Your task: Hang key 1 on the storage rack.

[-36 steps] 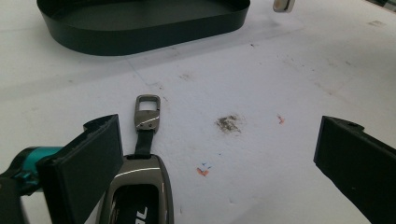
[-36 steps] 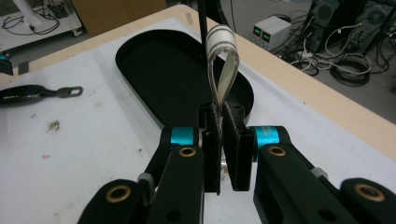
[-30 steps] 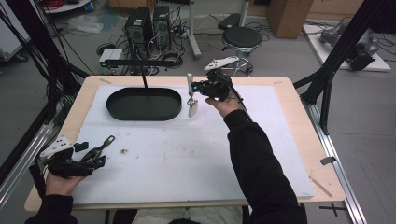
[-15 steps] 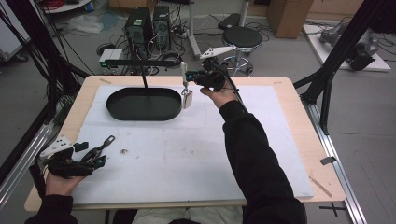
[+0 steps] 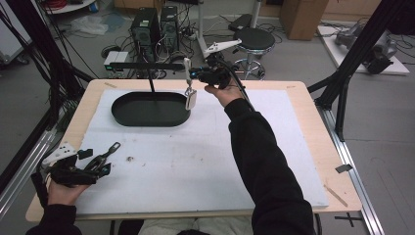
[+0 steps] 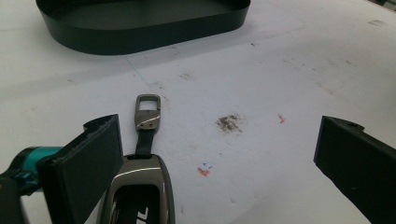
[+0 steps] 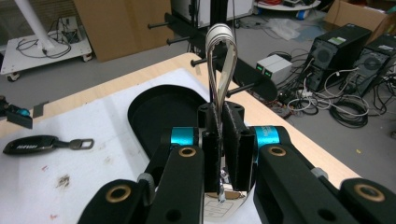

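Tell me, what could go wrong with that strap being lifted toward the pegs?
The right gripper pinches the strap loop well below its top, so the floppy loop may miss the thin rack pegs. The hanging tag could swing and snag the black tray. The car key lies beside the open left gripper, which might nudge it.

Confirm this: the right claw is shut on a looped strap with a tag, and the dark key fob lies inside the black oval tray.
Not quite. The right claw is shut on the looped strap, but the key fob lies on the white mat, outside the black oval tray, as the right gripper view shows.
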{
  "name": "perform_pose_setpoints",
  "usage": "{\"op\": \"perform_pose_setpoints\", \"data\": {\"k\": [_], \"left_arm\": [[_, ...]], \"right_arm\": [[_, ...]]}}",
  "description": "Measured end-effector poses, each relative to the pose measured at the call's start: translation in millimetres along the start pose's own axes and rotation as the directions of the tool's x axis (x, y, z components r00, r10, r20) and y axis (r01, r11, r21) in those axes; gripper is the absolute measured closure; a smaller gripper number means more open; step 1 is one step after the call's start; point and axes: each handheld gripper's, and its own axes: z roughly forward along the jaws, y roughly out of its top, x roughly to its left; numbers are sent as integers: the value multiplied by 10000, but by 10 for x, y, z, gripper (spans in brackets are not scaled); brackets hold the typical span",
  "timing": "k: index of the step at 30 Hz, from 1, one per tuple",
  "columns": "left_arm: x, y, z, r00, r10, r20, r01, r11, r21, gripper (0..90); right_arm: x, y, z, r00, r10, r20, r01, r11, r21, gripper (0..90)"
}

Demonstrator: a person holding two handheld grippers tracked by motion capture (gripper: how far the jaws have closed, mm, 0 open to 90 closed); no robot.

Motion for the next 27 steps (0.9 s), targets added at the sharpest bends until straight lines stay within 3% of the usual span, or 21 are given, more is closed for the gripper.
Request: {"op": "perform_pose_setpoints", "data": {"k": [11, 27], "left_arm": [[2, 0, 2, 10000, -22, -6, 22, 10000, -3, 18], [12, 0, 0, 10000, 10, 6, -10, 10000, -81, 18]], "right_arm": [[-4, 230, 44, 10000, -37, 91, 38, 10000, -73, 864], [101, 607, 299, 9978, -562, 339, 563, 9984, -24, 864]]}}
